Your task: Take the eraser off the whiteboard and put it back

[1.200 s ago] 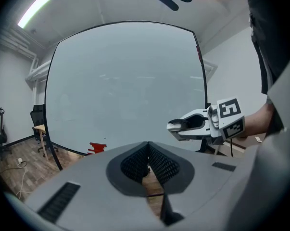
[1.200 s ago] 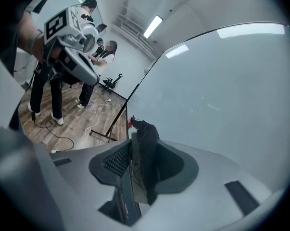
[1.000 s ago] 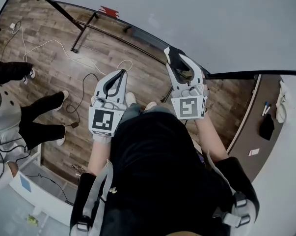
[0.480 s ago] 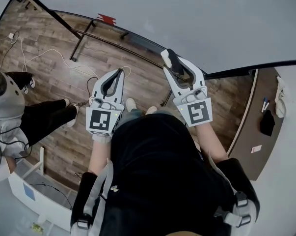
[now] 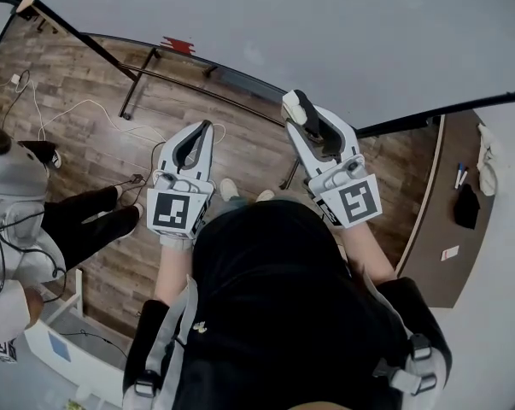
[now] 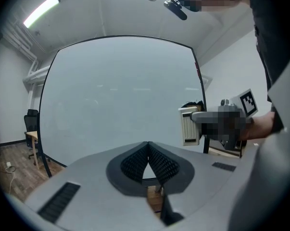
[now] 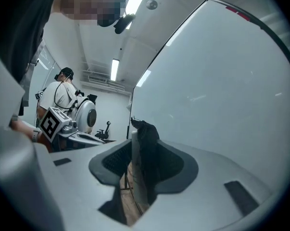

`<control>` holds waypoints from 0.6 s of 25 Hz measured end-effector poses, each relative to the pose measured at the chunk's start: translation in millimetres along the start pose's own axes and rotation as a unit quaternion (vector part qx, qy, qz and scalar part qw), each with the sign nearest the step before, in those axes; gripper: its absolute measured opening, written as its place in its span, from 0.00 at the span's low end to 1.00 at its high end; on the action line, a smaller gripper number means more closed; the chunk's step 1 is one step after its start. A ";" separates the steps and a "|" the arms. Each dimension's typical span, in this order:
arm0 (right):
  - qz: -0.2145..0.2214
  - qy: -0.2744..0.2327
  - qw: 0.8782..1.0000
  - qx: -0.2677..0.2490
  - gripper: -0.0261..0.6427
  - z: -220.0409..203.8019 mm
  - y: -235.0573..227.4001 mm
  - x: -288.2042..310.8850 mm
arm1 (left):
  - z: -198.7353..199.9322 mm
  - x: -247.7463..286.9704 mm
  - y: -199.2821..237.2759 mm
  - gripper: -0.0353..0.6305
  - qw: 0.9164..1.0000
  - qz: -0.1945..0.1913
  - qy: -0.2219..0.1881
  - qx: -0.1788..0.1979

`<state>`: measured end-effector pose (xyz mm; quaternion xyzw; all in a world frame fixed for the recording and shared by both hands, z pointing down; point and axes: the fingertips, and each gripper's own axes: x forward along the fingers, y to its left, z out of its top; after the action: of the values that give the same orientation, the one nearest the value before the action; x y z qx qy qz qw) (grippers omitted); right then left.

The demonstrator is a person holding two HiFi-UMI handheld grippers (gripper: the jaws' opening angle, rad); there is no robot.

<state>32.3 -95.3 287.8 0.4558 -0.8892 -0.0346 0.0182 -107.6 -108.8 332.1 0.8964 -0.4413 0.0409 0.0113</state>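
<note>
Right gripper [image 5: 307, 120] is clamped on the eraser [image 5: 296, 107]; in the right gripper view it stands on edge between the pads, white plastic back to the left, black felt [image 7: 148, 143] to the right, felt end sticking out past the jaw tips; jaws held partly apart by the body of the eraser.

Left gripper [image 5: 207, 128] is empty; in its own view the ribbed pads [image 6: 135, 160] meet at the tips, with only a small gap lower down and nothing in it.

Both grippers are in front of me at about the same height, aimed at the whiteboard [image 5: 368, 41]; right one is rolled over, its marker cube [image 5: 357, 202] tilted.

The eraser is off the board, carried in front of its lower right part; from the left gripper view its ribbed white back [image 6: 189, 125] shows just past the board's right frame edge, apparently clear of the surface; exact gap I can't tell.

The board surface [image 6: 120, 95] looks blank in both gripper views.

Around: wood floor [image 5: 86, 101] with loose cables [image 5: 78, 105] under the board stand; brown table [image 5: 449, 220] to my right; another person [image 5: 18, 195] standing to my left.
</note>
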 end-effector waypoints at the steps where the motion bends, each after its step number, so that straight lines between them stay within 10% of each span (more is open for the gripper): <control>1: 0.000 -0.002 1.000 0.004 0.28 0.7 -0.4 1.0 | 1.0 0.8 1.0 0.06 1.000 -0.001 0.002 -0.001; 15: -0.013 0.009 1.000 -0.004 0.28 -11.3 -8.2 4.2 | 3.6 2.6 2.4 0.06 1.000 -0.003 0.009 0.010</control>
<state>37.1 -104.0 298.5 0.4672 -0.8830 -0.0345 0.0281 -107.8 -112.6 328.6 0.8973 -0.4382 0.0533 0.0062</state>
